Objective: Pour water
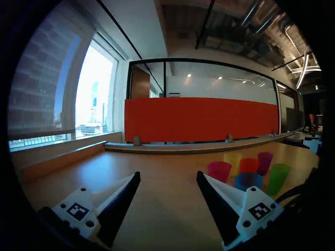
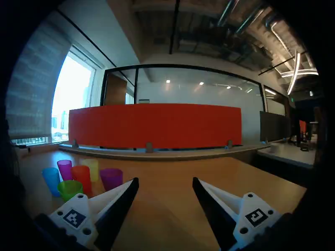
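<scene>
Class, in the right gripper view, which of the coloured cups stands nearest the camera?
The green cup: it sits lowest in the picture, overlapping the orange cup behind it.

We look out over our left gripper (image 1: 167,173), its two fingers spread apart above a wooden desk (image 1: 167,209). A red divider (image 1: 201,119) crosses the desk's far edge. In front of the divider's right half, six coloured cups (image 1: 248,166) cluster together; a bright window (image 1: 94,96) lies left of the divider.

Six coloured cups (image 1: 248,166) — upright, clustered on table (image 1: 167,196).
</scene>
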